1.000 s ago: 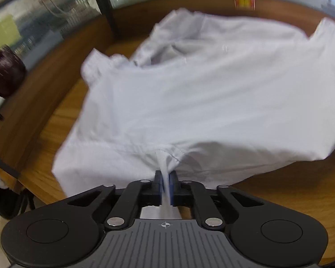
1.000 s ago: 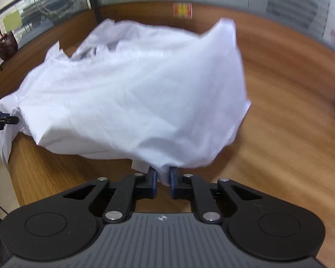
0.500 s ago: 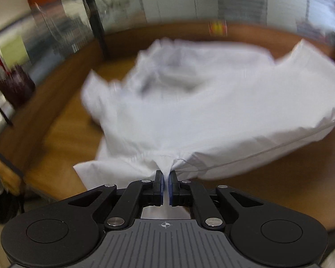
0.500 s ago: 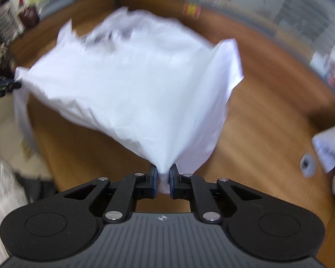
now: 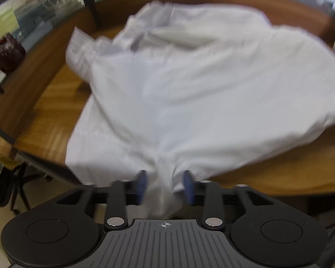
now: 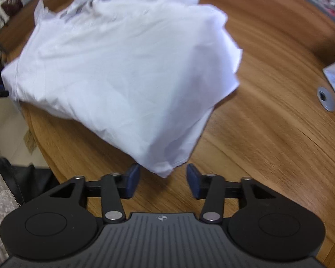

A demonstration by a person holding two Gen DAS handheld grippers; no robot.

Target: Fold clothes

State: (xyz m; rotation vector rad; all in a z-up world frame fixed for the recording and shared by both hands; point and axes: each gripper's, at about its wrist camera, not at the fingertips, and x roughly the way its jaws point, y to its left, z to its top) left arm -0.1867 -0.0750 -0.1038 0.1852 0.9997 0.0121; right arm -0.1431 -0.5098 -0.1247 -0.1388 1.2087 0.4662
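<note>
Both grippers let go of the white shirt; it's down on the wooden table.

Left gripper: jaws spread now, were clamped on the hem 0.5 s ago. A fold of cloth hangs loose in the gap between the blue pads, touching neither as far as the blur lets me tell. Right gripper: jaws also apart, were pinched on a corner before. That corner now sits just ahead of the gap, not between the fingers. Shirt was lifted and stretched taut between the two grippers; now it lies bunched in a rumpled heap mid-table, near edge overhanging the table's front by the left gripper. Grey grommet in the table, right of the shirt, well apart. Dark red pot far left, beyond the table. Both views motion-blurred.
</note>
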